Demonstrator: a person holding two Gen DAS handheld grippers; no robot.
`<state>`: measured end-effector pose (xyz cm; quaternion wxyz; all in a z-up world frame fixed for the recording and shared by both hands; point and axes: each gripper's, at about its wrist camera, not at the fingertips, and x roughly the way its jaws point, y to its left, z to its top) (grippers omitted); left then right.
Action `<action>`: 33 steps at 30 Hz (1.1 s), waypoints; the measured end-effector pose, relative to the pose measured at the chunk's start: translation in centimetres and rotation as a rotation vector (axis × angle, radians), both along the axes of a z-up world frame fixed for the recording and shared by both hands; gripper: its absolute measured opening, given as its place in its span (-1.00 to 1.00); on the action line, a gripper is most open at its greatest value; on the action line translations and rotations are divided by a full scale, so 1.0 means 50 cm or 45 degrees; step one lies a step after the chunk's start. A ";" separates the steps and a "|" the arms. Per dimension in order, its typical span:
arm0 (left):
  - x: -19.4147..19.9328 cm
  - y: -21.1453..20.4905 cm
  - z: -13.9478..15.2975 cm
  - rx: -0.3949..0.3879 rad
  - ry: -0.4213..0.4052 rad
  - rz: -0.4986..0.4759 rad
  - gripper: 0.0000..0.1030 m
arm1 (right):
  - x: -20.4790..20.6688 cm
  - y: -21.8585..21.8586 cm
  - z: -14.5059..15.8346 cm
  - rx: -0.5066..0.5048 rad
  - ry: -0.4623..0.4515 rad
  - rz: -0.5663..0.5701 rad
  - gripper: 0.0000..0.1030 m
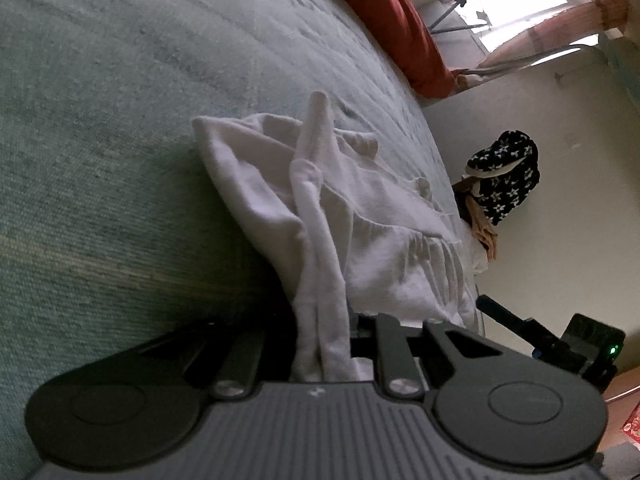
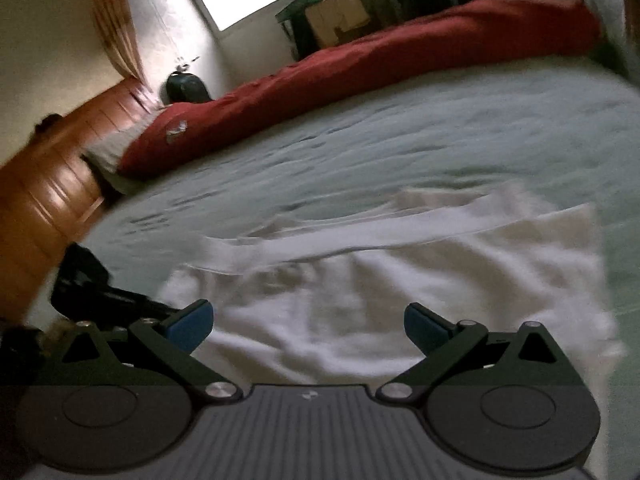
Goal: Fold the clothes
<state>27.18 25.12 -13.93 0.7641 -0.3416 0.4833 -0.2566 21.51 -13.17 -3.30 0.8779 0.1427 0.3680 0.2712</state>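
Observation:
A white garment (image 1: 360, 216) lies crumpled on the pale green bed (image 1: 120, 140). My left gripper (image 1: 324, 344) is shut on a bunched strip of the white garment, which runs from between the jaws up over the pile. In the right wrist view the same white garment (image 2: 380, 288) is spread flat on the bed (image 2: 400, 140), with a long white band (image 2: 360, 236) across its far side. My right gripper (image 2: 308, 324) is open just above the near edge of the garment, blue pads (image 2: 192, 320) wide apart and empty.
A red duvet (image 2: 360, 64) lies along the far side of the bed. A wooden headboard (image 2: 52, 184) stands at the left. A black star-patterned garment (image 1: 504, 172) hangs on the wall beyond the bed's edge. My other gripper (image 1: 560, 344) shows at the right.

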 end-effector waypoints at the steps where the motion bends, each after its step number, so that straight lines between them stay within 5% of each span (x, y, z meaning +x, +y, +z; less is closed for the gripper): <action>1: -0.001 -0.002 0.001 0.004 -0.001 0.002 -0.66 | 0.003 0.016 -0.003 0.005 0.003 -0.008 1.00; 7: -0.003 -0.003 0.003 0.016 -0.016 -0.002 -0.66 | 0.016 0.117 -0.034 -0.014 0.015 -0.012 1.00; 17: 0.004 -0.014 -0.004 0.017 -0.034 -0.011 -0.66 | 0.155 0.172 -0.066 -0.115 0.037 -0.043 1.00; 23: 0.000 -0.013 -0.002 0.051 -0.015 0.005 -0.66 | 0.083 0.137 -0.037 -0.091 0.006 -0.019 1.00; 33: -0.014 -0.056 0.071 0.277 0.004 0.010 -0.76 | -0.065 0.027 0.001 -0.129 -0.058 -0.022 1.00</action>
